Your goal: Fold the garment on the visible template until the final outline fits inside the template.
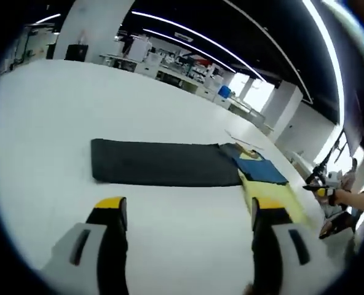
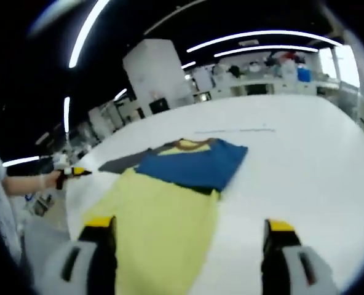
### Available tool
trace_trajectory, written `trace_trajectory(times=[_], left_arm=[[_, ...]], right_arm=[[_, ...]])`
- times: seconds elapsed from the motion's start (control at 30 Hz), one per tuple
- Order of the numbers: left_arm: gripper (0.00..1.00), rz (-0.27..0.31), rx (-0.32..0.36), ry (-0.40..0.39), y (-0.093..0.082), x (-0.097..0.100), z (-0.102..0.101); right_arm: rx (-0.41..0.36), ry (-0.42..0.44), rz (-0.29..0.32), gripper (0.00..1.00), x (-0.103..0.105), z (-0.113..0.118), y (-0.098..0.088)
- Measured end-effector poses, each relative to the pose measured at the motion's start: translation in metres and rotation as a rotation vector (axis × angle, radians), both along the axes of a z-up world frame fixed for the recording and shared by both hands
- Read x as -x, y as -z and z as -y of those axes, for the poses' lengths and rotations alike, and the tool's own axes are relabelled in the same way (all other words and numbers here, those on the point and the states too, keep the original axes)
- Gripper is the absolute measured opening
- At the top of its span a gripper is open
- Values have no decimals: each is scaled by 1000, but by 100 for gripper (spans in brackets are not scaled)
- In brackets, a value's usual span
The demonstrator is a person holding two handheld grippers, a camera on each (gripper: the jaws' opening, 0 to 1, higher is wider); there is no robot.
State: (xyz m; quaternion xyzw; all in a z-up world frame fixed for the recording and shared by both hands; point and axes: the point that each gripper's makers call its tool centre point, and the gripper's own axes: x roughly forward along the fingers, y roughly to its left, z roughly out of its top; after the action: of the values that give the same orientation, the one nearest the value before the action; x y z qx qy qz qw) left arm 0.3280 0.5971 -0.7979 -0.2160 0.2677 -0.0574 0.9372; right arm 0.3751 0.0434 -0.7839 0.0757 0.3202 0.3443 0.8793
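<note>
On the white table (image 2: 305,153), both your hand-held grippers gape empty; snag one layer and the yellow-and-blue cloth garment (image 2: 170,209) slides off the dark rectangular template (image 1: 160,163).

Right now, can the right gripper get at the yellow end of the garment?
Probably yes. The right gripper is open, jaws apart, and the garment lies flat on the white table right ahead between them, its yellow part nearest. Nothing lies between.

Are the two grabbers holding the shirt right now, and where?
No, nothing is held. The left gripper and the right gripper are both open above the white table, and the yellow and blue shirt lies flat.
</note>
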Motion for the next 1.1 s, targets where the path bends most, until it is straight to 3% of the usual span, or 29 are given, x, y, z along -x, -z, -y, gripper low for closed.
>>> trace_trajectory(times=[0.37,0.43,0.47,0.63,1.0,1.07,1.1], left_arm=[[60,-42,-36,-116,17,-12,-44],[56,-52,-16,-201,22,-12,-52],[52,-39,-17,-208,23,-14,-53],[47,-56,-62,-332,34,-18,-78],[17,-94,-68,-410,38,-16,-86],[11,-100,-30,-418,39,-16,-83],[9,-105,23,-437,41,-16,-82]], right_arm=[[-27,58,-18,99,18,21,-7],[-45,77,-15,99,20,22,-10],[-48,82,-17,99,20,23,-9],[-47,94,-22,99,24,27,-9],[-51,126,-19,99,28,32,-14],[-53,131,-19,99,29,33,-14],[-52,132,-22,99,30,33,-14]])
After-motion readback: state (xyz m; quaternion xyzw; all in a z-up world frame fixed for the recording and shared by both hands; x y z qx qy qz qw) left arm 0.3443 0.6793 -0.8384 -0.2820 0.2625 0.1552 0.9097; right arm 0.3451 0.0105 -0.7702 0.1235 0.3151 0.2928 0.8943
